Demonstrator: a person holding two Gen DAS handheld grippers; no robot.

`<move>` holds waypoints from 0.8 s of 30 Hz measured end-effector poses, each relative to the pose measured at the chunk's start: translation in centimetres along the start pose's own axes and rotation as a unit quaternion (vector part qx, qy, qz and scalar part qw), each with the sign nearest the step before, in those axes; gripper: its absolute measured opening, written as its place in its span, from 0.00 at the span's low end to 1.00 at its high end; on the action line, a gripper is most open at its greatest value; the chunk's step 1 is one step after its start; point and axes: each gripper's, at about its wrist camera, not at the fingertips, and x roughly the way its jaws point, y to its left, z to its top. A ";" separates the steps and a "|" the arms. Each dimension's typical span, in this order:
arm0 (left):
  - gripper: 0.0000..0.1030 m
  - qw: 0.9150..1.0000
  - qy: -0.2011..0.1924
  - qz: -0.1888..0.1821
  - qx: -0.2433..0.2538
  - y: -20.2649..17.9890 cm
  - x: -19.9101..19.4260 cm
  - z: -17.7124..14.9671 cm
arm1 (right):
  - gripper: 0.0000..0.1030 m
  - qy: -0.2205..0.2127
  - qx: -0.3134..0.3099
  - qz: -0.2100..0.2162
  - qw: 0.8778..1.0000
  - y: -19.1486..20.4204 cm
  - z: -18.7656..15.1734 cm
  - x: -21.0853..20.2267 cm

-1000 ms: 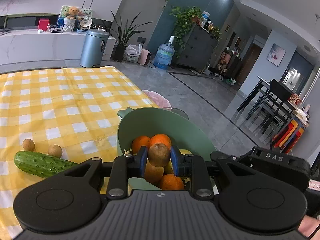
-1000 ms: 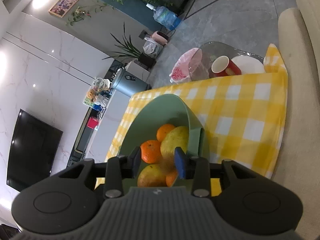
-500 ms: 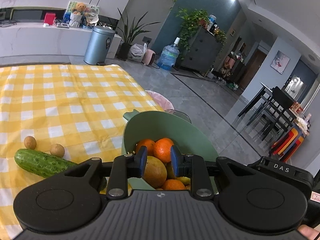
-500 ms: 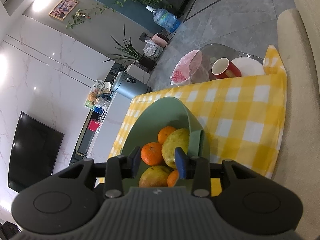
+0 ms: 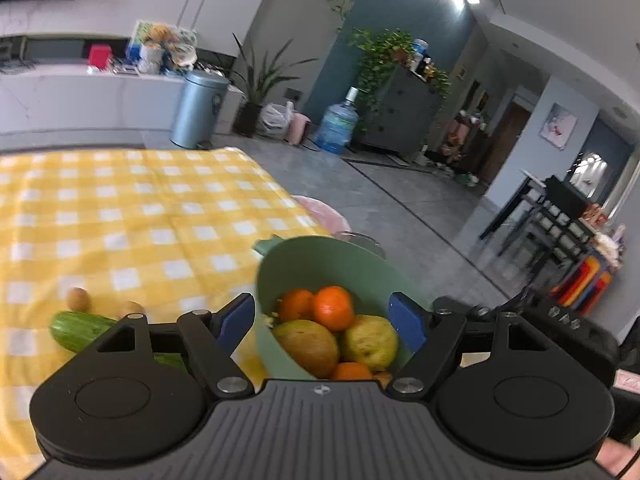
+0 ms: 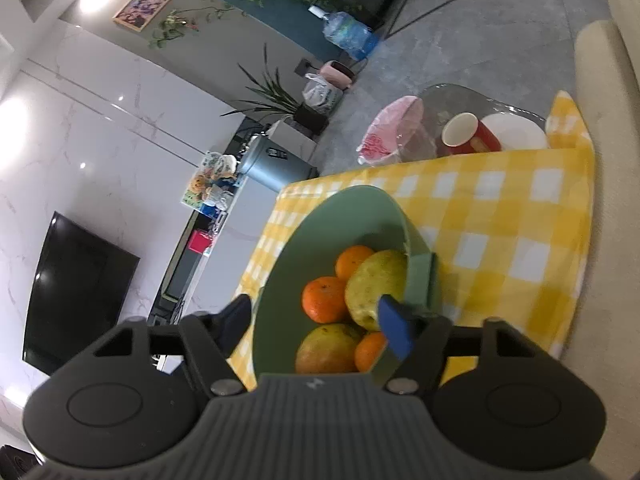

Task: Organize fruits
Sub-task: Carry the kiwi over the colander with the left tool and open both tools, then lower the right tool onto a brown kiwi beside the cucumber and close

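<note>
A green bowl (image 5: 340, 256) stands at the right edge of the yellow checked table. It holds oranges (image 5: 333, 307), a mango (image 5: 307, 346) and a yellow-green pear (image 5: 372, 341). My left gripper (image 5: 322, 318) is open and empty just above the bowl. My right gripper (image 6: 316, 320) is open wide over the same bowl (image 6: 320, 224), with the oranges (image 6: 323, 299) and pear (image 6: 376, 284) between its fingers. A cucumber (image 5: 80, 330) and two small brown fruits (image 5: 78, 299) lie on the cloth to the left.
The tablecloth (image 5: 120, 220) stretches left and back. A glass side table (image 6: 460, 100) with a red cup (image 6: 464, 134), a white plate and a pink bag stands beyond the table's end. A beige sofa (image 6: 612, 160) runs along the right.
My left gripper let go of the small brown fruit it held over the bowl and opened wide. My right gripper also opened wide. Both stay over the bowl.
</note>
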 end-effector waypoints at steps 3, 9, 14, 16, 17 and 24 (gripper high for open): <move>0.87 1.000 0.002 0.009 0.000 0.2 -0.4 0.0 | 0.81 -0.002 -0.013 0.002 1.000 0.8 -0.2 0.2; 0.87 1.000 0.007 0.018 -0.012 0.9 -1.7 0.2 | 0.96 -0.018 -0.065 -0.026 0.997 2.4 -0.6 0.1; 0.87 0.997 0.015 0.069 -0.005 0.8 -2.9 0.1 | 0.96 -0.016 -0.092 -0.052 0.994 2.9 -1.1 0.7; 0.87 0.997 0.018 0.071 -0.008 1.0 -3.7 0.0 | 0.96 -0.011 -0.102 -0.064 0.993 3.3 -1.3 0.9; 0.87 0.997 0.018 0.071 -0.011 1.1 -4.2 -0.1 | 0.96 -0.010 -0.105 -0.063 0.992 3.5 -1.4 1.0; 0.87 0.996 -0.005 0.089 -0.017 1.5 -8.6 0.3 | 0.96 0.001 -0.129 -0.030 0.991 5.2 -2.4 0.5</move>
